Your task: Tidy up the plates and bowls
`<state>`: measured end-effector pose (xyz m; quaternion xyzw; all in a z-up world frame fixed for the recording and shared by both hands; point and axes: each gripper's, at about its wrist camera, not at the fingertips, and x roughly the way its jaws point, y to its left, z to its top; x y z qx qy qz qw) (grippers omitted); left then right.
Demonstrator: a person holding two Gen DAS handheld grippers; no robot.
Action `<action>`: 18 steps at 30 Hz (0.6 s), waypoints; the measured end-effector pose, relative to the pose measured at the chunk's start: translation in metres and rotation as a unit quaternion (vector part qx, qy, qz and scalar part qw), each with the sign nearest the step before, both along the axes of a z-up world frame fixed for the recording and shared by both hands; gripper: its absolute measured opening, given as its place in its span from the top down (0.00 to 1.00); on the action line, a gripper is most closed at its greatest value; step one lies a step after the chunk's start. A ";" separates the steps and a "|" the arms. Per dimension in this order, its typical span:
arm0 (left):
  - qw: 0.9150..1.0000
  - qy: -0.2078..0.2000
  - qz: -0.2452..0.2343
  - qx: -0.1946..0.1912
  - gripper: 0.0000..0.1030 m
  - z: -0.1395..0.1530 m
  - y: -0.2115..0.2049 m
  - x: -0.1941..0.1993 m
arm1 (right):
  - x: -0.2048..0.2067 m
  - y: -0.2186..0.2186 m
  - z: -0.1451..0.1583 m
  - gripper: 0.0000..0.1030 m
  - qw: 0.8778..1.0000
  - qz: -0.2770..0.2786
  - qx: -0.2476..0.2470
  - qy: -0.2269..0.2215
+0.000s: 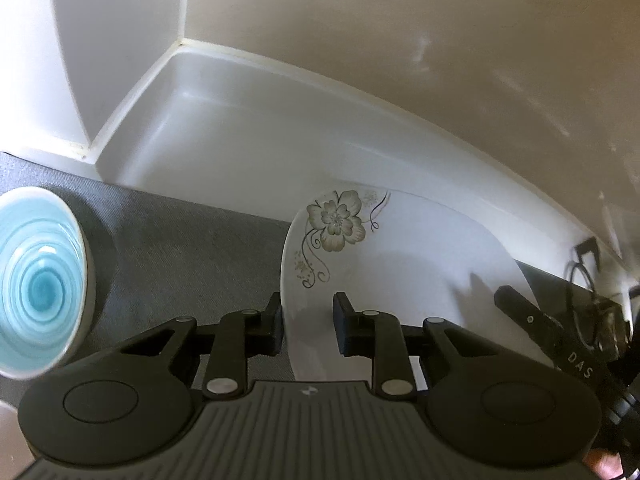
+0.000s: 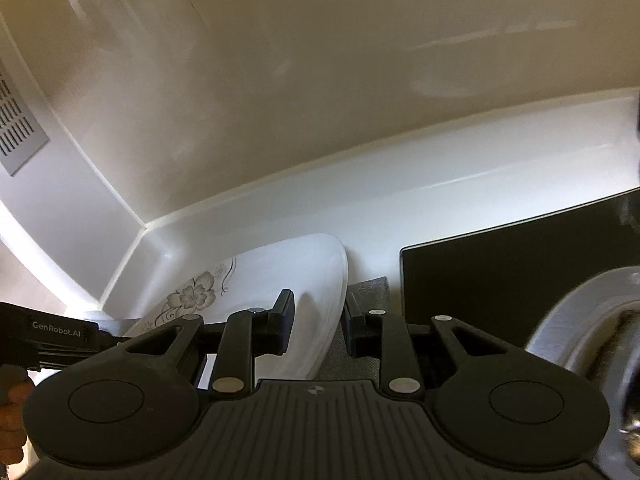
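Note:
A white plate with a flower print (image 1: 400, 256) lies tilted on the grey mat (image 1: 192, 240), between both grippers. My left gripper (image 1: 308, 326) straddles the plate's left rim, jaws apart with a gap around the rim. My right gripper (image 2: 318, 328) straddles the same plate's (image 2: 280, 280) right rim, jaws likewise apart. A blue spiral-glazed bowl (image 1: 36, 280) stands at the left on the mat. The right gripper's body shows in the left wrist view (image 1: 560, 344).
A white counter ledge (image 1: 248, 136) and beige wall run behind the mat. A black glass cooktop (image 2: 520, 272) lies right of the plate. A shiny metal bowl or lid (image 2: 592, 320) sits at the far right. A vent grille (image 2: 16, 132) is on the left wall.

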<state>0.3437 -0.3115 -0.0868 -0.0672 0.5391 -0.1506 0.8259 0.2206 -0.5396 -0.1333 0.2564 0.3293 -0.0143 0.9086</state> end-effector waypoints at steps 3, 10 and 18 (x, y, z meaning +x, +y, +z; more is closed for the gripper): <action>1.000 0.003 -0.006 -0.006 0.73 0.002 0.000 -0.004 | -0.012 -0.001 0.007 0.74 1.000 -0.004 -0.001 -0.001; 1.000 -0.001 -0.028 -0.007 0.73 0.003 0.001 -0.012 | -0.053 0.010 0.018 0.74 1.000 -0.023 -0.006 0.000; 0.998 -0.003 -0.070 -0.002 0.73 0.007 0.001 -0.049 | -0.115 0.027 0.027 0.74 0.999 -0.050 -0.015 0.007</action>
